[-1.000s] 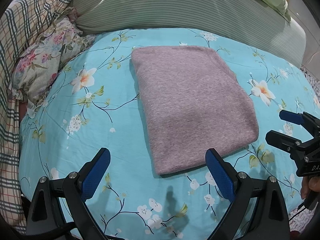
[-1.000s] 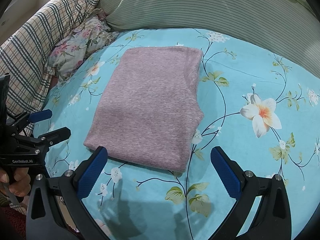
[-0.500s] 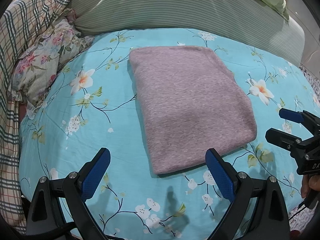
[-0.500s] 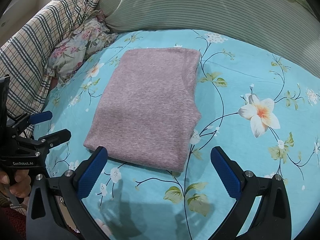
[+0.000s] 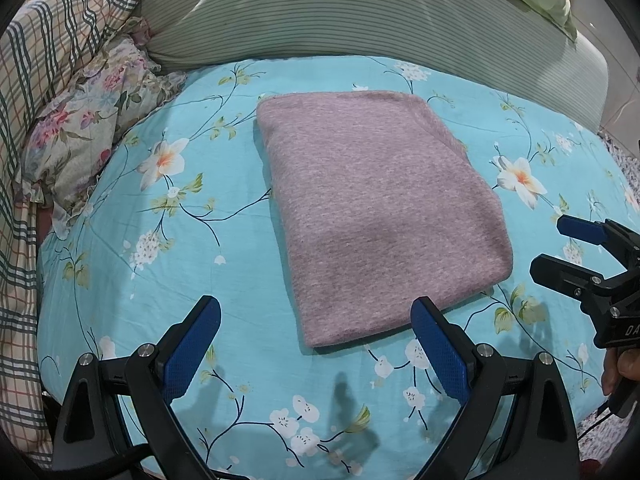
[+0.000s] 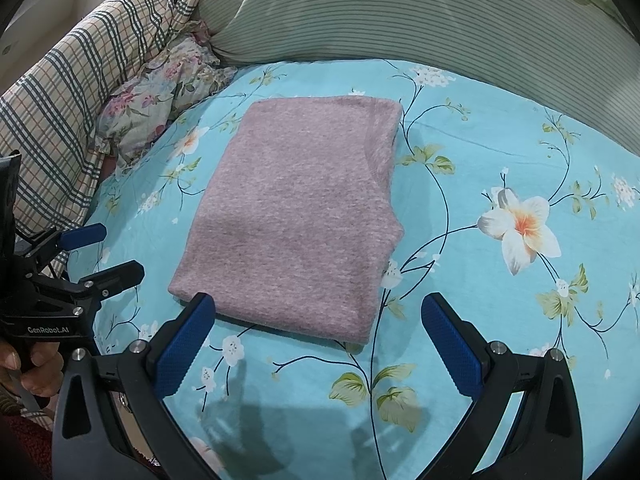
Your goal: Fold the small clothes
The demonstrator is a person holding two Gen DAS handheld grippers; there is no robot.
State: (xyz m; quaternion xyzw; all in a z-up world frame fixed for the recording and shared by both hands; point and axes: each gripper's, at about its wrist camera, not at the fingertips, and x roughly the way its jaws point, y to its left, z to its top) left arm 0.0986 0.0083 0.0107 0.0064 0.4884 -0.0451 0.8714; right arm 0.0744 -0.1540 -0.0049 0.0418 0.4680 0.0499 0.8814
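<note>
A mauve knit garment (image 5: 380, 208) lies folded into a flat rectangle on the turquoise floral bedsheet (image 5: 160, 240); it also shows in the right wrist view (image 6: 296, 216). My left gripper (image 5: 316, 344) is open and empty, just short of the garment's near edge. My right gripper (image 6: 320, 340) is open and empty, also at the near edge. Each gripper shows in the other's view: the right one (image 5: 560, 248) at the far right, the left one (image 6: 108, 252) at the far left, both open.
A green striped bolster (image 5: 360, 12) runs along the back of the bed. A plaid quilt (image 5: 36, 60) and a floral pillow (image 5: 88, 128) are piled at the left. The sheet (image 6: 520, 160) stretches to the right of the garment.
Both grippers have drawn back slightly from the garment. The garment has not moved and both grippers stay open.
</note>
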